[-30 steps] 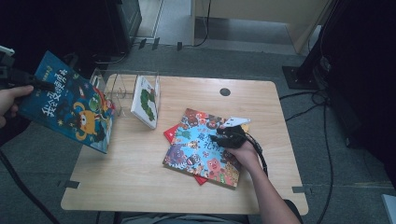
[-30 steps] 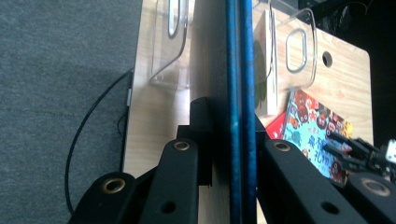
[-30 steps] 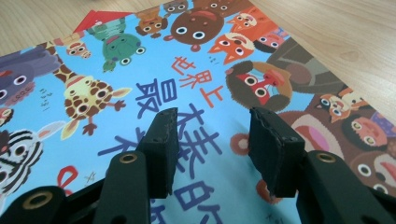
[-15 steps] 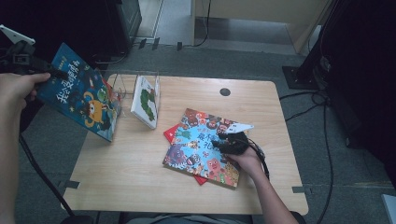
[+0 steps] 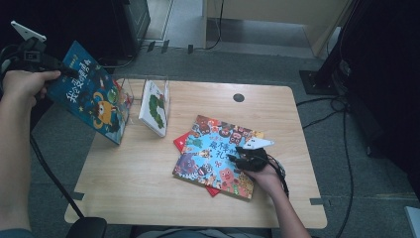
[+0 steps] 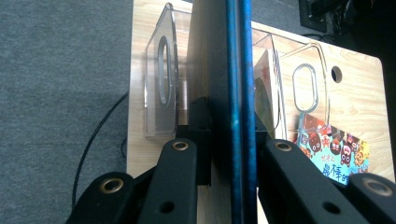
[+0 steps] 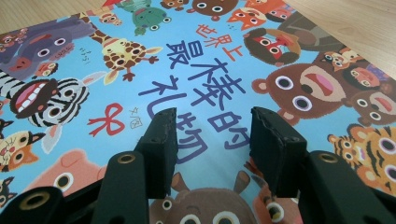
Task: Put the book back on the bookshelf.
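At the far left my left gripper clamps the top edge of a dark blue picture book, held tilted above the table's left edge; its yellow title characters are too small to read. Just right of it stands a clear acrylic book holder with a white book in it. Further right, my right gripper hovers with jaws apart, gripping nothing, over a light blue animal book titled "世界上最棒的礼物", lying on a red book.
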